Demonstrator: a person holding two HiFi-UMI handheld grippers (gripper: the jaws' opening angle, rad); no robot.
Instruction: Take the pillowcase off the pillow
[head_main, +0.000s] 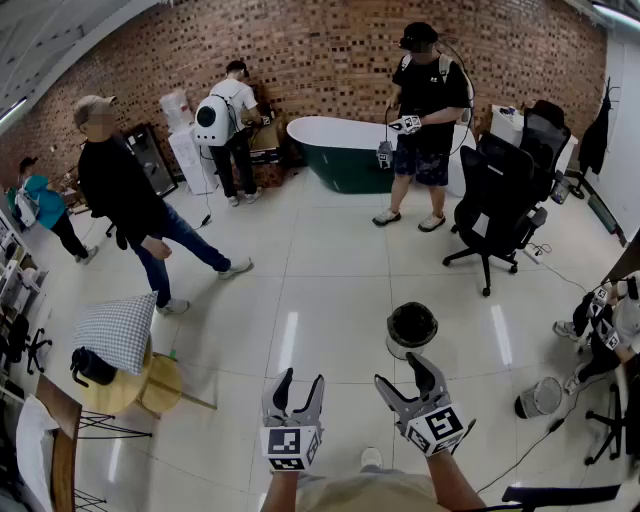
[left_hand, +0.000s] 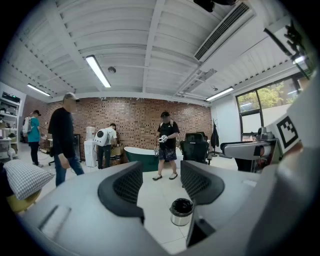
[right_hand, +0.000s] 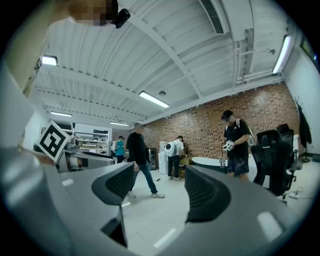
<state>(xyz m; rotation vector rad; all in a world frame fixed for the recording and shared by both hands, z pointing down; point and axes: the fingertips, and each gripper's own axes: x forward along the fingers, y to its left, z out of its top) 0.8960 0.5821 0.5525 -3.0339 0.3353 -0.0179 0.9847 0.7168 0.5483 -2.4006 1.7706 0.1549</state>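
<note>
A checked pillow (head_main: 117, 330) in its pillowcase rests on a round wooden table (head_main: 140, 392) at the left, and shows as the pillow (left_hand: 27, 178) at the left edge of the left gripper view. My left gripper (head_main: 299, 381) is held in the air at bottom centre, open, nothing between its jaws. My right gripper (head_main: 405, 371) is beside it, also open and empty. Both are far from the pillow. The left gripper (left_hand: 158, 182) looks level across the room; the right gripper (right_hand: 160, 187) points slightly upward.
A black bin (head_main: 411, 328) stands on the tiled floor just ahead of the grippers. Several people stand around; one walks at the left (head_main: 135, 205). A black office chair (head_main: 500, 205) is at the right, a green bathtub (head_main: 335, 150) by the brick wall.
</note>
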